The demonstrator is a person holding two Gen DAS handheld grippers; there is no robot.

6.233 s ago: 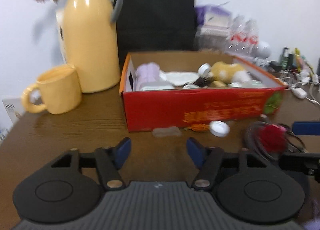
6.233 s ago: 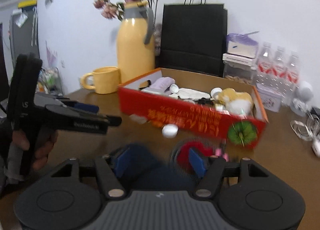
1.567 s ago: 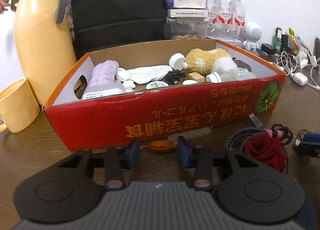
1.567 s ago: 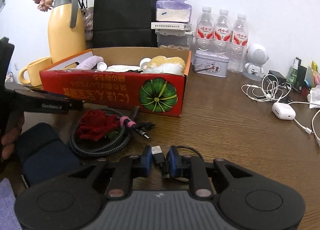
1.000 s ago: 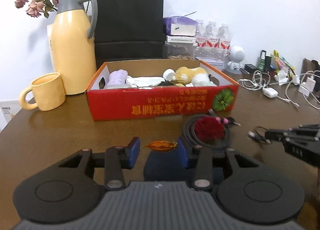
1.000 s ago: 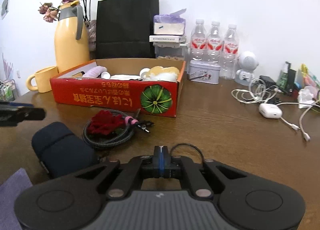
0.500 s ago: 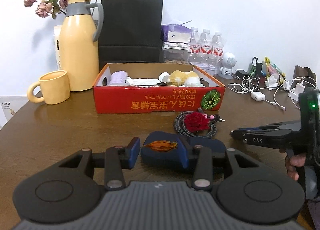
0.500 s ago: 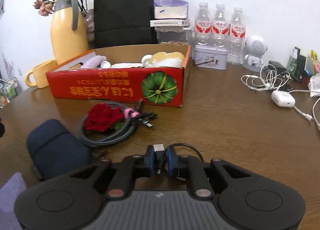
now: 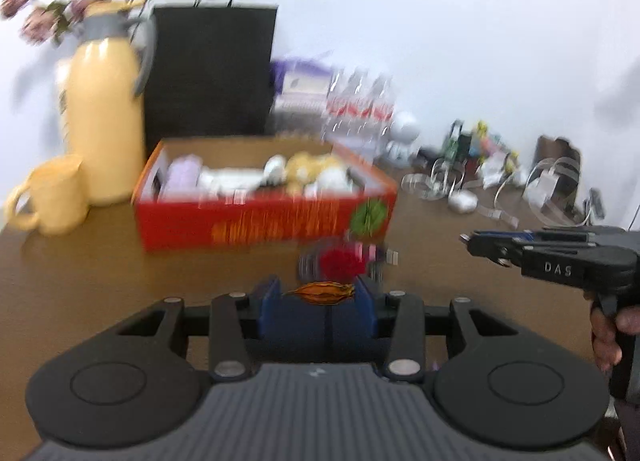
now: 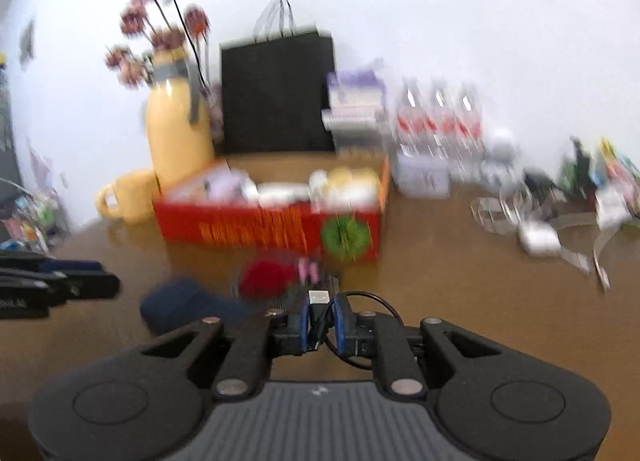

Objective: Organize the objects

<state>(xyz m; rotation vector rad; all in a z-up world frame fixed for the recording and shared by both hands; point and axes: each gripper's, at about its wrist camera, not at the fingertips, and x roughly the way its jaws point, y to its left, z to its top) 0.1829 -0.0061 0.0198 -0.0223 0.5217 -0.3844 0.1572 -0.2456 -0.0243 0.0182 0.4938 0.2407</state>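
My left gripper (image 9: pixel 318 295) is shut on a small orange-brown dried pod (image 9: pixel 320 292), held above the table in front of the red cardboard box (image 9: pixel 260 223). My right gripper (image 10: pixel 320 315) is shut on a black USB cable (image 10: pixel 320 303) with its plug between the pads; it also shows at the right of the left wrist view (image 9: pixel 484 247). A dark blue pouch (image 10: pixel 180 307) and a red rose on a coiled cable (image 10: pixel 268 275) lie on the table before the box. Both views are blurred.
A yellow jug (image 9: pixel 106 117) with dried flowers and a yellow mug (image 9: pixel 52 197) stand left of the box. A black paper bag (image 9: pixel 210 73), water bottles (image 10: pixel 438 117) and tangled white cables (image 10: pixel 532 229) sit behind and to the right.
Both grippers keep their hold and have moved; the views are now motion-blurred. The left view has drawn nearer the box, and the right gripper has risen with the cable.
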